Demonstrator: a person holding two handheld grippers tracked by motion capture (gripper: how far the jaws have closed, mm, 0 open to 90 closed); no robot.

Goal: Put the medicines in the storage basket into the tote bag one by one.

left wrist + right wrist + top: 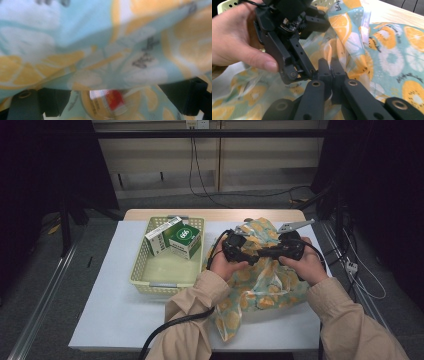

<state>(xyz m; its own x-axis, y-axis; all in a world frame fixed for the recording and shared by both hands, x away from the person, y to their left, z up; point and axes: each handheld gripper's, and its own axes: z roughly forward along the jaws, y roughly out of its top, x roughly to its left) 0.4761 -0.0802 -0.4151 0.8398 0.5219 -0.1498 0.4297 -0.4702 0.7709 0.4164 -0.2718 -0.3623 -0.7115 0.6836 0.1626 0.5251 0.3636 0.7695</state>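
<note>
The bag (260, 280), printed with orange slices, is lying on the table (115, 315) right of the basket (145, 270). The right gripper (329, 65) is pinching a fold of it with jaws pressed together; the left gripper (235, 247) is standing spread over it

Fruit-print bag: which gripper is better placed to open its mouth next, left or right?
Left, probably. The right gripper is shut on the fruit-print bag, pinning its fabric, so it should hold. The left gripper has jaws spread with fabric draped across them, free to take the opposite edge.
</note>
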